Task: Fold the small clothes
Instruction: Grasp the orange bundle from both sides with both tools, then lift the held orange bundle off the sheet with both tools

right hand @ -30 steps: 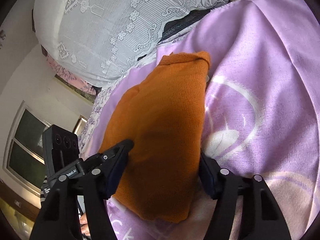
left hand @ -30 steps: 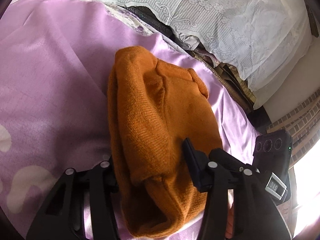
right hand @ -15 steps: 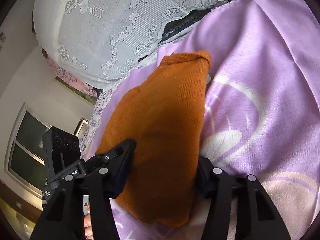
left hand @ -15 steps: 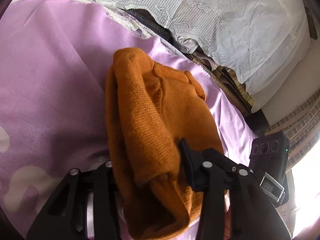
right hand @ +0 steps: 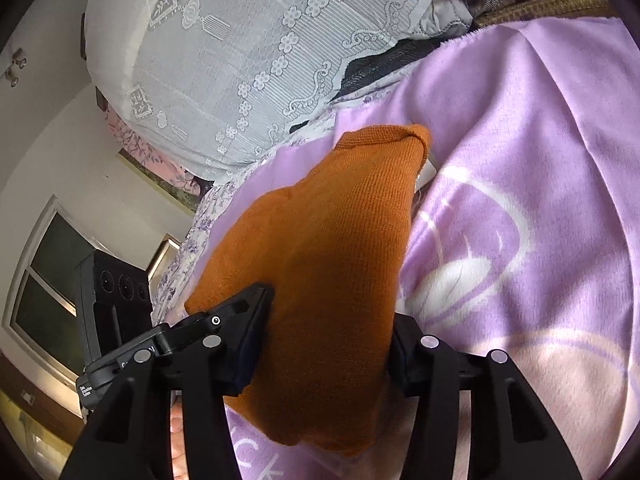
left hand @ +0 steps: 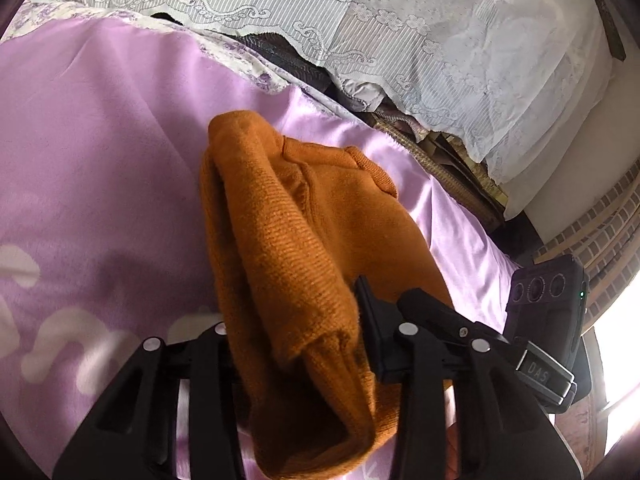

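Sweater (left hand: pixel 320 236) lies on the blanket (left hand: pixel 100 168), below the lace pillow (left hand: pixel 400 32). Left tool (left hand: pixel 294 320) and right tool (right hand: pixel 328 316) have just closed, each clenched on its near end.

A home bedroom is shown: a bed is spread with a lilac plush blanket (left hand: pixel 100 168) printed with pale motifs, lace-covered pillows (right hand: pixel 248 48) are piled at its head, a floral sheet (right hand: pixel 192 240) is glimpsed beneath, and a window (right hand: pixel 44 280) is set in a plain painted wall.

L hand-held gripper (left hand: pixel 294 320) clamps orange knit (left hand: pixel 304 232) on purple blanket (left hand: pixel 100 168).
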`<state>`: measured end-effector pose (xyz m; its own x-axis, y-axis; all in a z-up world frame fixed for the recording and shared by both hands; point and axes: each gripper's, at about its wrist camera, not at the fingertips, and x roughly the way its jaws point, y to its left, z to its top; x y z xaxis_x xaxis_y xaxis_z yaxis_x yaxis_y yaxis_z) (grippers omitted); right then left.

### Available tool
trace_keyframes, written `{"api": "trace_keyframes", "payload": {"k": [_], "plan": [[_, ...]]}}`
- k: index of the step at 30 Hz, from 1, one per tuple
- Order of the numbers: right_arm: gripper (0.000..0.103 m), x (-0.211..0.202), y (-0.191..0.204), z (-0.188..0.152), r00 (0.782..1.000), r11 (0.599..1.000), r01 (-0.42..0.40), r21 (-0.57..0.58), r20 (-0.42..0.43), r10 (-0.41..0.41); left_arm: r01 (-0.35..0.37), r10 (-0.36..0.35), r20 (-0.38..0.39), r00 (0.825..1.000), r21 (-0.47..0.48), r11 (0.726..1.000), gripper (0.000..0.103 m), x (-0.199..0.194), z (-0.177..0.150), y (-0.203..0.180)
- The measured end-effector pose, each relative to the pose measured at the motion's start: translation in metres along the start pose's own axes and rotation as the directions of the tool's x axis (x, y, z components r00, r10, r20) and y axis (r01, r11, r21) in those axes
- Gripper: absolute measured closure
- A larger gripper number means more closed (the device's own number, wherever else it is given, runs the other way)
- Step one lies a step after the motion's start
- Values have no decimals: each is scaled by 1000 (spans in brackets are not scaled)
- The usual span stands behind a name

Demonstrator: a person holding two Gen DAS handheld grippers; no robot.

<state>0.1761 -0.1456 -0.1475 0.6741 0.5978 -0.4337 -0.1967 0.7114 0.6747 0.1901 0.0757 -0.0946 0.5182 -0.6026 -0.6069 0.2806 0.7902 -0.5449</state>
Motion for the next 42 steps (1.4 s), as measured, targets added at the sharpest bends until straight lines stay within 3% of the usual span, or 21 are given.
{"api": "trace_keyframes", "payload": {"k": [5, 13, 15, 17, 19, 21, 23, 26, 33, 38, 42], "plan": [[50, -27, -2, -6, 999, 998, -40, 51, 29, 39, 52, -52, -2, 999, 13, 999, 66, -9, -4, -14], [49, -37, -22, -16, 1000, 995, 5, 100, -8, -4, 60, -57, -77, 995, 40, 997, 65, 10, -17, -28], [43, -33, -26, -18, 1000, 994, -1, 109, -23, 3, 67, -64, -95, 993, 31, 997, 48, 16, -18, -26], [42, -30, -24, -19, 1000, 996, 7, 90, -30, -5, 85, -84, -101, 991, 8, 996, 45, 18, -18, -22], [43, -31, -22, -20, 1000, 996, 10, 85, -21, -9, 88, -86, -85, 993, 20, 996, 45, 13, -18, -26], [53, -37, -23, -19, 1000, 995, -5, 97, 10, 4, 97, -93, -74, 993, 50, 994, 45, 8, -18, -33], [57, -44, -24, -19, 999, 995, -12, 103, 31, 9, 108, -104, -81, 991, 54, 993, 46, 7, -20, -36], [57, -60, -22, -23, 999, 995, -1, 97, 47, -3, 144, -141, -103, 985, 25, 989, 46, 6, -29, -43], [57, -95, -37, -51, 1000, 994, 20, 112, 17, -22, 162, -151, -155, 976, 65, 985, 46, 7, -59, -66], [55, -90, -40, -57, 1000, 994, 30, 104, -9, -30, 169, -170, -177, 969, -23, 985, 46, 16, -62, -46], [57, -90, -39, -59, 999, 995, 43, 88, -3, -43, 196, -202, -192, 960, -50, 979, 57, 20, -62, -38]]}}
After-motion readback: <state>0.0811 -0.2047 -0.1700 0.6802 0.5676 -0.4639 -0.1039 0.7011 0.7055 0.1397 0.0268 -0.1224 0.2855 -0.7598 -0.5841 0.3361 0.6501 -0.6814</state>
